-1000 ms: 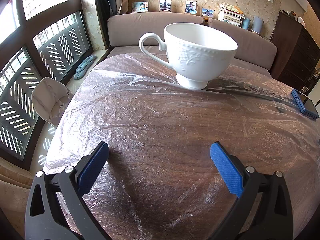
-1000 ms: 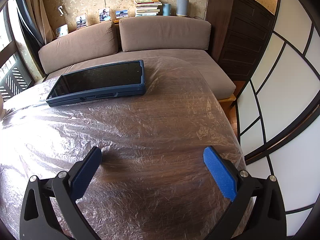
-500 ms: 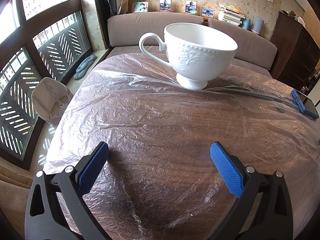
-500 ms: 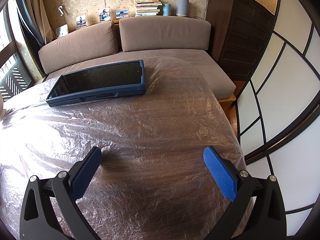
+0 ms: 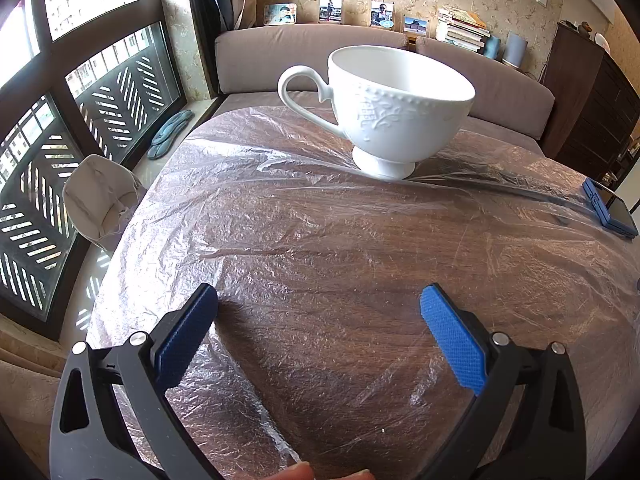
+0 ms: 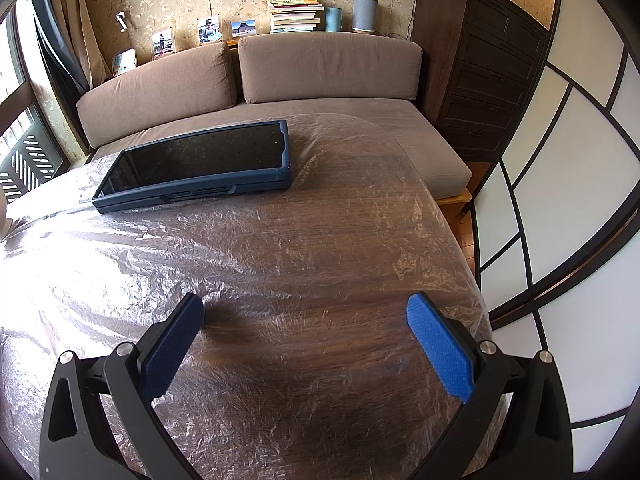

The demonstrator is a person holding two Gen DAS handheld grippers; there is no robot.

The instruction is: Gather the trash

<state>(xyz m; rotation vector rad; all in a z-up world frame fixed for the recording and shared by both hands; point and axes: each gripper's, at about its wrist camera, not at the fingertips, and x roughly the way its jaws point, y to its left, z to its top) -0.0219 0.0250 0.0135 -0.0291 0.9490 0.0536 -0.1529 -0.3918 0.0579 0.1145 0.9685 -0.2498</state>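
Daylit room, fisheye optics, both views sharp

Light enters from the window (image 5: 60, 128) at left; white glare on the plastic film (image 5: 248, 168) near it, blown-out panes; soft shadows beneath the pads (image 6: 172, 348) and the cup (image 5: 396, 108); straight lines bow strongly toward dark vignetted corners; no motion blur

In the left wrist view the blue-cased device (image 5: 610, 210) is cut by the right edge, so only its near end shows, and a fingertip (image 5: 294, 472) pokes in at the bottom edge with the rest of the hand out of sight. The photos (image 5: 330, 10) on the ledge are too small to make out (likewise the book spines (image 6: 296, 12) in the right wrist view), and the white cup (image 6: 4, 210) there is only a sliver at the left edge
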